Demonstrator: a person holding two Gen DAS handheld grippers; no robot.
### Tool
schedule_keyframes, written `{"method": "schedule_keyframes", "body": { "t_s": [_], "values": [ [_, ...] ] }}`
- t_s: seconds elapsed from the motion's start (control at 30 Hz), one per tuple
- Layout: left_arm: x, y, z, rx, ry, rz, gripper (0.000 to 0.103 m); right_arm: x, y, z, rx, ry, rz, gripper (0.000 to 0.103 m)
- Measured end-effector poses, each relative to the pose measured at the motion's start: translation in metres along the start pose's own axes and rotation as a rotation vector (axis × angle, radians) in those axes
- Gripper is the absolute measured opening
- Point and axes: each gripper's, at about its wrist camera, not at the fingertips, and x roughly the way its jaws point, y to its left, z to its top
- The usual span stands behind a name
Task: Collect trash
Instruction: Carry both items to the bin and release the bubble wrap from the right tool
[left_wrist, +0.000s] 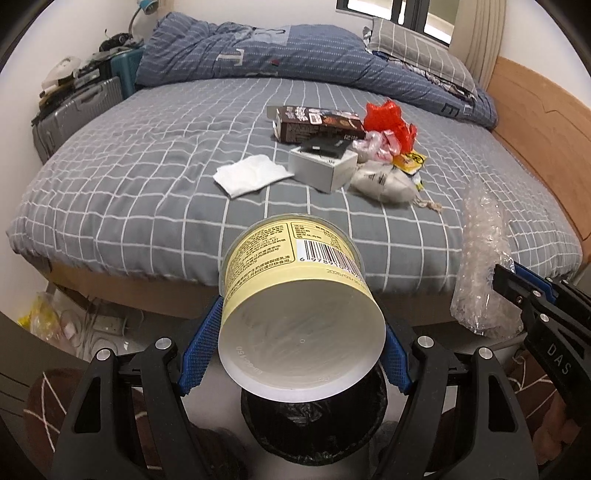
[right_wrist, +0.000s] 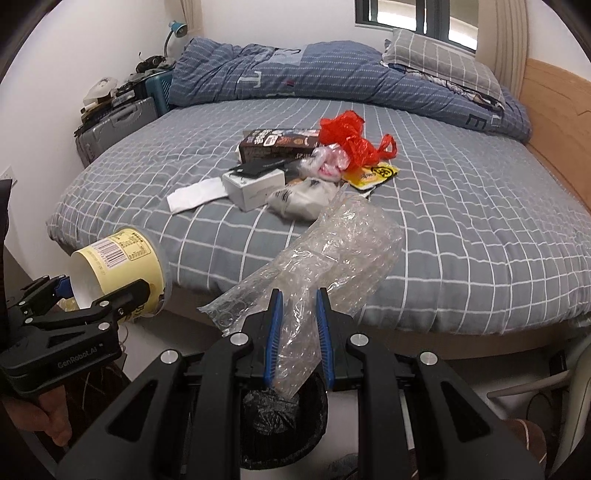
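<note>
My left gripper (left_wrist: 295, 343) is shut on a pale yellow cup (left_wrist: 295, 295) and holds it on its side, its base toward the camera, above a black-lined bin (left_wrist: 314, 424). My right gripper (right_wrist: 298, 332) is shut on a clear bubble-wrap sheet (right_wrist: 332, 251) and holds it over the same bin (right_wrist: 284, 421). Each gripper also shows in the other's view, the right (left_wrist: 517, 291) and the left (right_wrist: 103, 299). On the bed lie a white tissue (left_wrist: 251, 177), a white box (left_wrist: 325, 166), a brown carton (left_wrist: 314, 122), a red bag (left_wrist: 388, 122), a grey pouch (left_wrist: 384, 181) and a yellow packet (left_wrist: 408, 160).
The bed (left_wrist: 147, 166) has a grey checked sheet, a blue quilt (left_wrist: 277, 55) and a pillow (left_wrist: 417, 51) at the back. Suitcases (left_wrist: 77, 110) stand at its left. A wooden frame (left_wrist: 535, 129) runs along the right. A power strip (left_wrist: 107, 325) lies on the floor.
</note>
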Motion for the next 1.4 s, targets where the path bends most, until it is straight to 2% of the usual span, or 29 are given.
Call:
{"method": "schedule_keyframes", "body": {
  "t_s": [0.6, 0.7, 1.0, 1.07, 1.4],
  "values": [
    [-0.01, 0.011, -0.032, -0.025, 0.065, -0.01, 0.074, -0.006, 0.017, -0.023, 0.018, 0.074, 0.038, 0.018],
    [-0.009, 0.015, -0.036, -0.029, 0.071, -0.008, 0.074, -0.003, 0.023, -0.028, 0.028, 0.093, 0.07, 0.018],
    [0.007, 0.025, -0.047, -0.022, 0.101, 0.008, 0.074, 0.028, 0.033, -0.046, 0.015, 0.162, 0.075, 0.018],
    [0.016, 0.026, -0.049, -0.015, 0.115, 0.016, 0.074, 0.037, 0.033, -0.047, 0.024, 0.179, 0.103, 0.019],
    [0.061, 0.036, -0.051, -0.029, 0.183, 0.04, 0.074, 0.082, 0.041, -0.058, 0.021, 0.275, 0.103, 0.019]
  ]
}}
